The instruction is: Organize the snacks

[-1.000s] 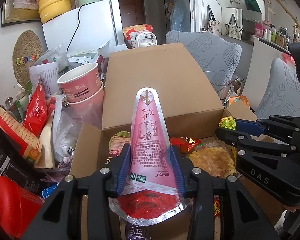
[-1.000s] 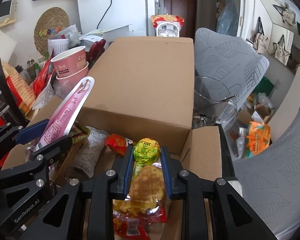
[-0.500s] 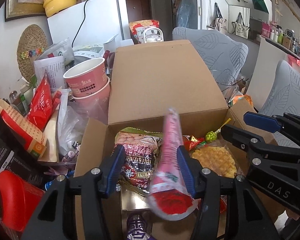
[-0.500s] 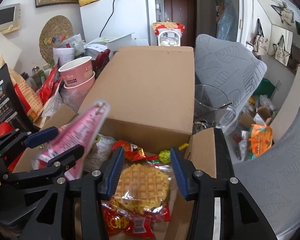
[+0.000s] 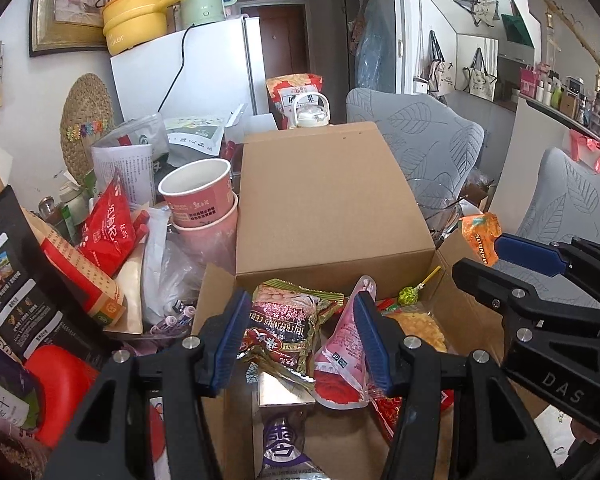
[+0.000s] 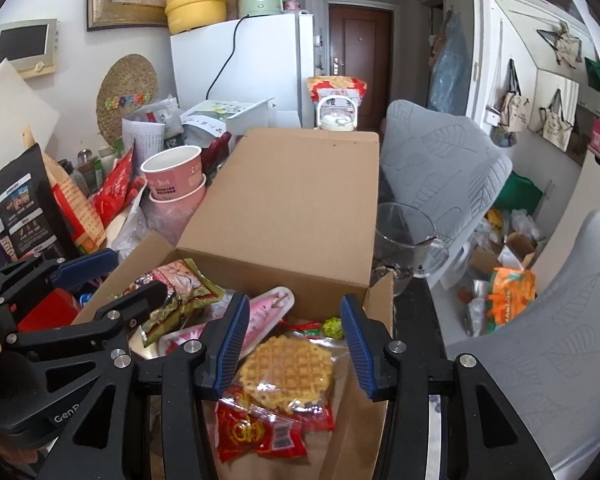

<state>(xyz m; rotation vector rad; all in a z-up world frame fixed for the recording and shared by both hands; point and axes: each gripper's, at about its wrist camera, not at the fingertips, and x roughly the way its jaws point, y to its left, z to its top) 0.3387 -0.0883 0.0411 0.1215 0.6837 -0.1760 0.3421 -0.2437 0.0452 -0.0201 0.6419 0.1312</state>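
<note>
Both grippers released above the snack box

The left gripper (image 5: pixel 298 340) and right gripper (image 6: pixel 294 344), "DAS" on its side, hang with jaws apart and empty over the cardboard box (image 6: pixel 300 208); inside lie the pink pouch (image 5: pixel 340 344) and waffle pack (image 6: pixel 288 368). An orange bag (image 5: pixel 478 236) reads "MANDUS".

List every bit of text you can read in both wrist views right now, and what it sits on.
"DAS": right gripper body.
"GenR", cut off: left gripper body.
"MANDUS", partly hidden: orange bag.
"oker", partial: yellow pot.
"OF": pink pouch in the box.
Chinese print on the pink cups, red packets, black bag and purple packet: too small or blurred to read.
</note>
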